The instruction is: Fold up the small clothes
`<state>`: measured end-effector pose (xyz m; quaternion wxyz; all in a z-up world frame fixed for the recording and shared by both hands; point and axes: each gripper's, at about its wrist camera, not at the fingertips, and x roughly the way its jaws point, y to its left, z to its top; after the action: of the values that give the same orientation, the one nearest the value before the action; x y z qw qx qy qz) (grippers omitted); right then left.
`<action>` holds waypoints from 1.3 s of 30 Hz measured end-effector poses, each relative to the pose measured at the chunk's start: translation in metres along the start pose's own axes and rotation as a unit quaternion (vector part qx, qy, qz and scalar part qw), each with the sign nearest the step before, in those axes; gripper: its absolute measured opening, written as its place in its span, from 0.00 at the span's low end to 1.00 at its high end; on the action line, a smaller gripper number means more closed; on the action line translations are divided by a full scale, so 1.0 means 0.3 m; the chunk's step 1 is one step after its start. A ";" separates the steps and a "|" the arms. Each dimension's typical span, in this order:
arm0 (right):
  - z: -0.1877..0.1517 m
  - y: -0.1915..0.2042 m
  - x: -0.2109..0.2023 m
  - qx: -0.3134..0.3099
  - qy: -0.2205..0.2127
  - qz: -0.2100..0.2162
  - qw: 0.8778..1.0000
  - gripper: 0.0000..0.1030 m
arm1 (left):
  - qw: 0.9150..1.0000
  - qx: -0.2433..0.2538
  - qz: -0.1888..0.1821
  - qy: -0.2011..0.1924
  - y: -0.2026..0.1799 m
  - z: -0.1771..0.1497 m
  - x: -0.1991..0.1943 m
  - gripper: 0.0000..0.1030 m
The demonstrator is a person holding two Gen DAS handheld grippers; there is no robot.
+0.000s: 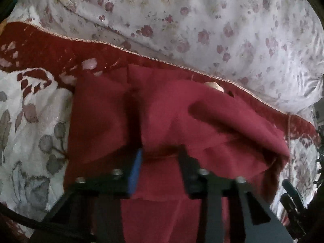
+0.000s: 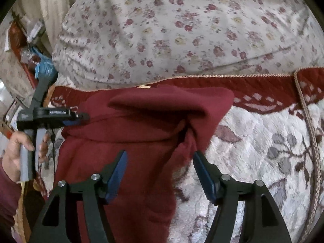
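A dark red garment (image 1: 182, 117) lies partly folded on a patterned bedspread (image 1: 30, 105); its upper part is doubled over into a thick roll. It also shows in the right wrist view (image 2: 145, 121). My left gripper (image 1: 161, 151) sits over the garment's near edge, jaws apart, with cloth bunched between them; whether it grips is unclear. In the right wrist view the left gripper (image 2: 81, 118) touches the garment's left edge. My right gripper (image 2: 160, 162) is open and empty, just short of the garment's right fold.
A white floral duvet (image 2: 182, 30) is heaped behind the bedspread's dark red border (image 2: 263, 85). A braided cord (image 2: 311, 133) runs down the right side. Clutter and a blue object (image 2: 43, 68) stand at the far left beyond the bed.
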<state>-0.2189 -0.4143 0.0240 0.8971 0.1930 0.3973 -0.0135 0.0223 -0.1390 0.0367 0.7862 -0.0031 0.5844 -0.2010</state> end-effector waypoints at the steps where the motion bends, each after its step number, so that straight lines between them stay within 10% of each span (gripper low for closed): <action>1: 0.001 -0.006 0.001 0.004 -0.001 0.001 1.000 0.70 | 1.000 -0.001 -0.005 -0.004 -0.004 0.001 -0.010 0.08; 13: 0.001 0.000 -0.031 -0.013 -0.012 0.002 1.000 0.70 | 0.977 0.061 -0.143 -0.143 -0.252 0.112 -0.636 0.04; 23: 0.061 0.019 0.046 -0.027 -0.039 -0.076 0.996 0.70 | 0.962 0.080 -0.180 -0.186 -0.381 0.147 -0.887 0.01; 31: 0.117 0.045 0.130 -0.024 -0.016 -0.081 0.996 0.70 | 0.961 0.074 -0.169 -0.205 -0.358 0.184 -0.911 0.00; 36: 0.107 0.025 0.094 -0.025 -0.007 -0.078 0.997 0.70 | 0.974 0.078 -0.139 -0.160 -0.246 0.159 -0.763 0.00; 39: 0.103 0.003 0.080 -0.018 0.005 -0.066 0.998 0.70 | 0.985 0.076 -0.090 -0.129 -0.170 0.122 -0.617 0.17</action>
<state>-0.1805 -0.4213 0.0259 0.8955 0.1501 0.4140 -0.0642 -0.0036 -0.1351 0.2305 0.8315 -0.0217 0.4589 -0.3122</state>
